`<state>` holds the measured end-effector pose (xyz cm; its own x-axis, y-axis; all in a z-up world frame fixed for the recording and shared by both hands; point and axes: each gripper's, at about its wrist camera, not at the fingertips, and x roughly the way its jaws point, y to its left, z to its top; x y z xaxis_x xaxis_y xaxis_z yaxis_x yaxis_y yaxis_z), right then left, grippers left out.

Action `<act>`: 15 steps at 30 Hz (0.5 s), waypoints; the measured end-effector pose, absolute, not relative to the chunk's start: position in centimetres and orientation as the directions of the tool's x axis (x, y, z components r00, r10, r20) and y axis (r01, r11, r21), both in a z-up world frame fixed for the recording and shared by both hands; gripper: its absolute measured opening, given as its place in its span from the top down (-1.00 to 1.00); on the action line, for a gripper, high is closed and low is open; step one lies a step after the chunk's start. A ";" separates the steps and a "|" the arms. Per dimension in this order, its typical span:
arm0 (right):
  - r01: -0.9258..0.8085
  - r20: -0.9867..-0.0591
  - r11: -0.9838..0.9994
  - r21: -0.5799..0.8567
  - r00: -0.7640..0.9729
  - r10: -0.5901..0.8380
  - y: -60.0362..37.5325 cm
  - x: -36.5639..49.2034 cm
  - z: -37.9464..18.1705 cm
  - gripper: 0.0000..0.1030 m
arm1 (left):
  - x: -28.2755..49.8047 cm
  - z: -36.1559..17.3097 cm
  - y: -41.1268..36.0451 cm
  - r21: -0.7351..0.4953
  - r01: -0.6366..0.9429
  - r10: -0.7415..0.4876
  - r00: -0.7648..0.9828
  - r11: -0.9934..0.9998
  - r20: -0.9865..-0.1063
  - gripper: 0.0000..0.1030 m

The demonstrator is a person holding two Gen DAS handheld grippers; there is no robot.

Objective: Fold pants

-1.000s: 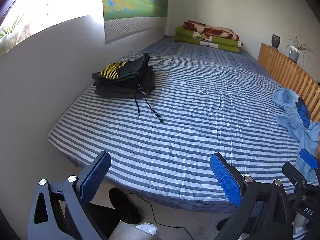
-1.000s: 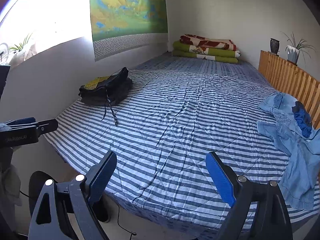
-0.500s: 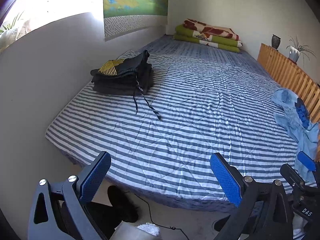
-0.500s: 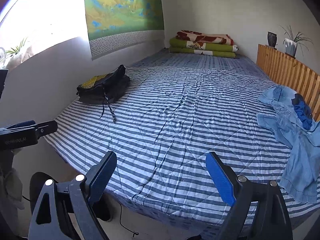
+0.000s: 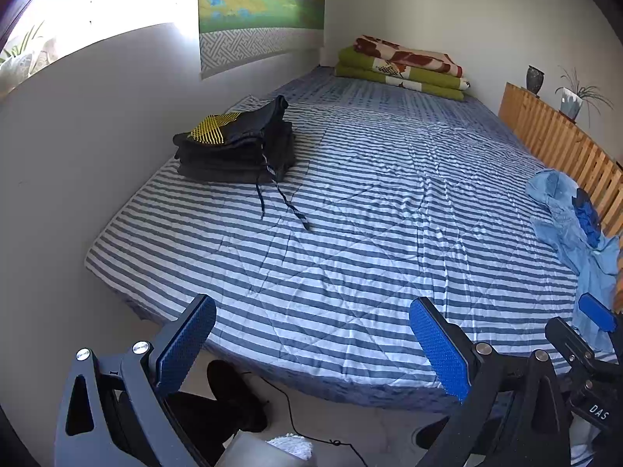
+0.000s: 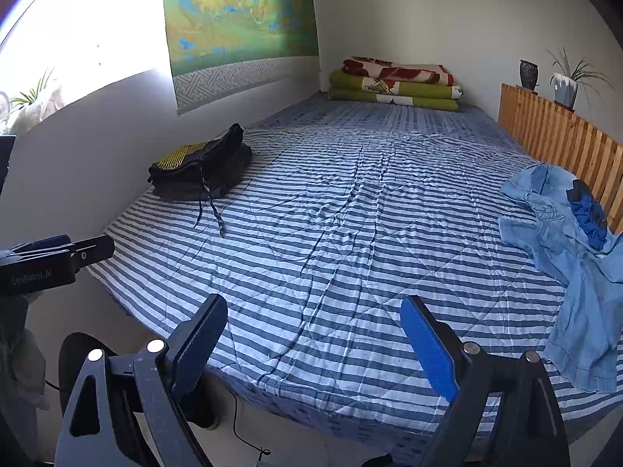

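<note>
A bedroom with pale walls holds a wide bed [image 6: 331, 241] covered in a blue-and-white striped quilt, seen from its foot. Nearest the cameras, over the floor at the bed's edge, both claws are held side by side and angled down toward the quilt. The left claw [image 5: 311, 338] has its blue-padded fingers [image 5: 187, 344] spread wide apart with nothing between them. The right claw [image 6: 313, 334] is likewise wide apart and holds nothing; its outer finger also shows at the right margin of the left wrist view. A dark shoe [image 5: 237, 393] and a thin black cable [image 5: 296, 424] lie on the floor below.

On the right side of the bed, near the wooden slatted headboard [image 6: 560, 144], a crumpled pair of light blue denim pants [image 6: 564, 260] lies unfolded, with a darker blue cloth [image 6: 590, 214] bunched on top. Across the bed on the left, close to the wall, a stack of folded dark clothes [image 5: 237, 148] sits with a yellow mesh patch on top and two drawstrings trailing over the quilt.

At the far end, folded green and red-patterned blankets [image 6: 395, 83] are piled against the wall. A landscape hanging [image 6: 237, 19] is on the left wall, and a dark vase [image 6: 528, 74] and a potted plant [image 6: 566, 85] stand above the headboard.
</note>
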<state>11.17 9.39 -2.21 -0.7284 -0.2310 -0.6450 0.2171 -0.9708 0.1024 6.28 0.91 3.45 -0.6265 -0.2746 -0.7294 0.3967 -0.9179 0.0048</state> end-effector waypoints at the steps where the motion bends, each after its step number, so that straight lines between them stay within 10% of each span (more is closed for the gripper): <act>1: 0.217 -0.646 -0.971 0.104 -0.727 -0.232 9.4 11.2 -2.2 -0.71 | 6.3 3.4 0.9 0.007 0.397 -0.276 -0.626 -0.918 -0.730 -0.96; 15: 0.217 -0.655 -0.970 0.109 -0.719 -0.234 9.2 10.9 -2.7 -0.71 | 6.2 3.3 0.7 0.009 0.397 -0.277 -0.623 -0.918 -0.731 -0.96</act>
